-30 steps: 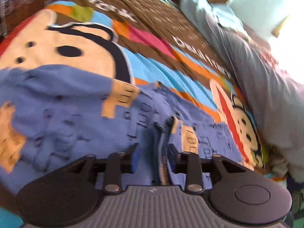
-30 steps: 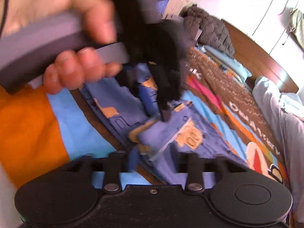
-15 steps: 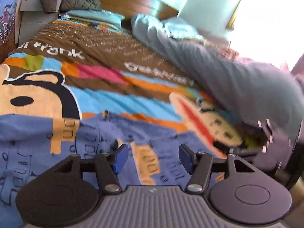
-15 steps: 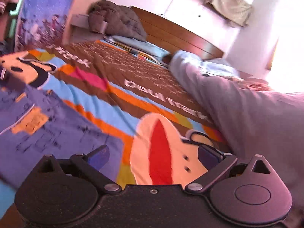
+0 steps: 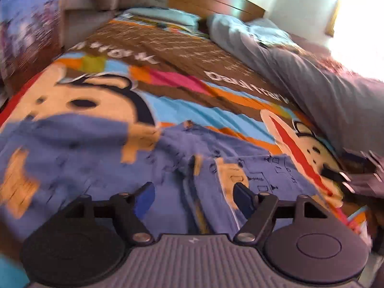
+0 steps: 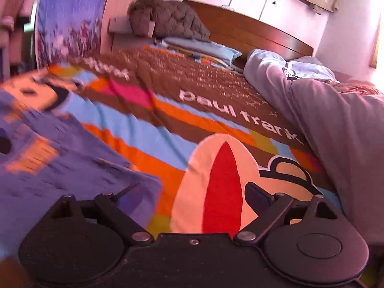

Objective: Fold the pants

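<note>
We see the blue printed pants point(image 5: 100, 158) lying flat on the bed's cartoon-print blanket point(image 5: 192, 110), and their long axis runs from side to side across the left wrist view. The left gripper point(image 5: 193, 194) hangs directly above them, with its fingers point(image 5: 243, 198) spread wide and holding nothing; a darker seam or fold edge point(image 5: 192, 192) lies between them, pointing away from us. The right gripper point(image 6: 189, 195) is also wide open and empty, but it is over the bare blanket, and the pants point(image 6: 60, 168) lie to its left, only one corner reaching under its left finger point(image 6: 127, 198). We judge the left gripper is nearer for the next grasp; the right must shift leftward first.
</note>
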`<state>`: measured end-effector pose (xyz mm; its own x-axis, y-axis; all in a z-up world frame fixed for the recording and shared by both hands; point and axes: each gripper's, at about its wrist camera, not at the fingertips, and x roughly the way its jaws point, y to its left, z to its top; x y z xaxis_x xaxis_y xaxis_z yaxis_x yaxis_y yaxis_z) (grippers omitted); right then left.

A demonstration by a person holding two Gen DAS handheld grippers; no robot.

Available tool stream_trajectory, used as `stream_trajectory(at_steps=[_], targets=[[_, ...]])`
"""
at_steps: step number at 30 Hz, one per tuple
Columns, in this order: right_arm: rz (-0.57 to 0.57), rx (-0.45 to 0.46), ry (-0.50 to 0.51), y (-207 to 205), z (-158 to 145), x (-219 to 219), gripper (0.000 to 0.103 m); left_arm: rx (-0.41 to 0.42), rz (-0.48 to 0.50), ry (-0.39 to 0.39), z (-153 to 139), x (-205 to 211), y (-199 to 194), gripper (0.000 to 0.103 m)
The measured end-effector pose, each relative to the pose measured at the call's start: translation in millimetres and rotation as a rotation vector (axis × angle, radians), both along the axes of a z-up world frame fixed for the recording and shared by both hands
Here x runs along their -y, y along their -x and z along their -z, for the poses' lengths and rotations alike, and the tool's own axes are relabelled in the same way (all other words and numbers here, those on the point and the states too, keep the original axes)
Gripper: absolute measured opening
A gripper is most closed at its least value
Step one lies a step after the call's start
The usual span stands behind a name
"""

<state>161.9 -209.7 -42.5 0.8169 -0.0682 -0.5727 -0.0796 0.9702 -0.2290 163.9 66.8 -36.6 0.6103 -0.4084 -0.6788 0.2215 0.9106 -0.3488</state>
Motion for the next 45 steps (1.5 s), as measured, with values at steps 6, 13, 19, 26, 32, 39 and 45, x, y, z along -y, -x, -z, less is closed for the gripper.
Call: stream_trajectory(at_steps=[6,13,19,26,32,39,45], targets=[[-0.107,-0.064,0.138,52.5,4.9,-35.8,0.097,0.005,-0.178,-0.026,-3.8,-27.2,50.1,0.097],[-0.018,0.082,-0.034,83.5,-16.1,-50.7,0.102,0.045,-0.115,-0.068,-1.8,-36.7,78.0,0.102],[-0.073,0.086,0.011,88.4,-4.0,-107.2,0.102,0.054,-0.220,0.031,-8.6,-64.7,79.5,0.102],[-0.114,0.036,-0.021,87.9,4.6,-134.5,0.102,0.012,-0.385,0.185,-1.1,-105.9,58.1,0.102],[-0.128,0.041,0.026,77.6,-0.1,-151.0,0.102,0.033,-0.529,0.264,4.3,-143.1,48.7,0.102],[-0.150,0.040,0.010,46.6,-4.2,-172.9,0.102,-0.030,-0.573,0.500,32.4,-176.9,36.3,0.083],[-0.129,-0.015,0.044,33.5,8.5,-179.8,0.102,-0.048,-0.604,0.495,42.5,-177.9,27.0,0.056]])
